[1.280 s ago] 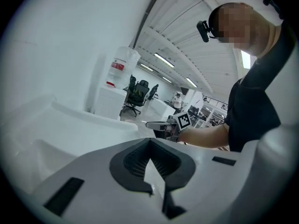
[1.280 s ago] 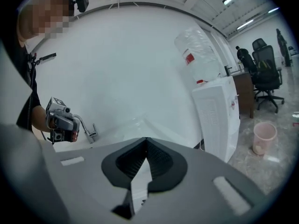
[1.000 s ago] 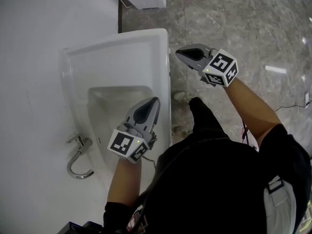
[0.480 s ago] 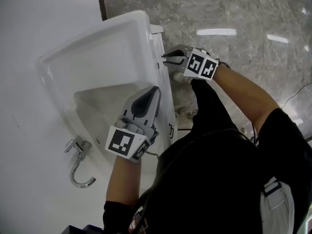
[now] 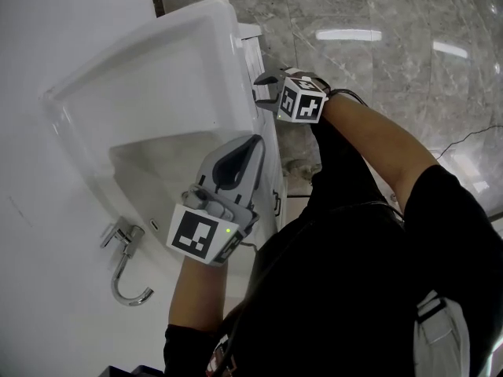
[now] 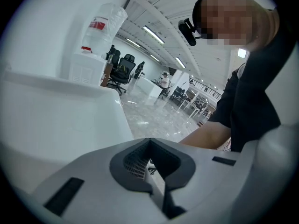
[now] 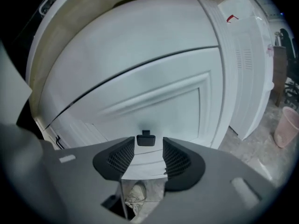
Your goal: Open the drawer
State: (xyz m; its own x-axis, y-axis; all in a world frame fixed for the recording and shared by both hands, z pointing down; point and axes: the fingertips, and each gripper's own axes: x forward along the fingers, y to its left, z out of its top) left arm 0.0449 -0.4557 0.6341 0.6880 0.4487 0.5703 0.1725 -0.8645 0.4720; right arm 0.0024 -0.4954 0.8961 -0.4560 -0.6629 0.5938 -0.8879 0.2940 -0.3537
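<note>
The drawer front (image 7: pixel 154 101) is a white panelled face under the white sink (image 5: pixel 157 77), with a small black handle (image 7: pixel 145 139) at its middle. My right gripper (image 7: pixel 145 158) points at that handle. Its jaws have just been opening and now stand wide, with the handle just ahead of the tips and untouched. From the head view the right gripper (image 5: pixel 263 93) sits against the cabinet's front, below the sink's rim. My left gripper (image 5: pixel 250 146) hovers shut and empty over the sink's near edge, and the left gripper (image 6: pixel 149 143) shows its jaws meeting.
A chrome faucet (image 5: pixel 124 258) stands on the counter at the lower left. A second black handle (image 5: pixel 277 203) shows lower on the cabinet. A tall white unit (image 7: pixel 247 69) and a pink bin (image 7: pixel 285 125) stand to the right on the marble floor (image 5: pixel 393 69). The person's shoe (image 7: pixel 135 192) is below the jaws.
The right gripper came down from over the floor to the cabinet front and opened its jaws. The left gripper sank a little over the sink's edge and stayed shut.
</note>
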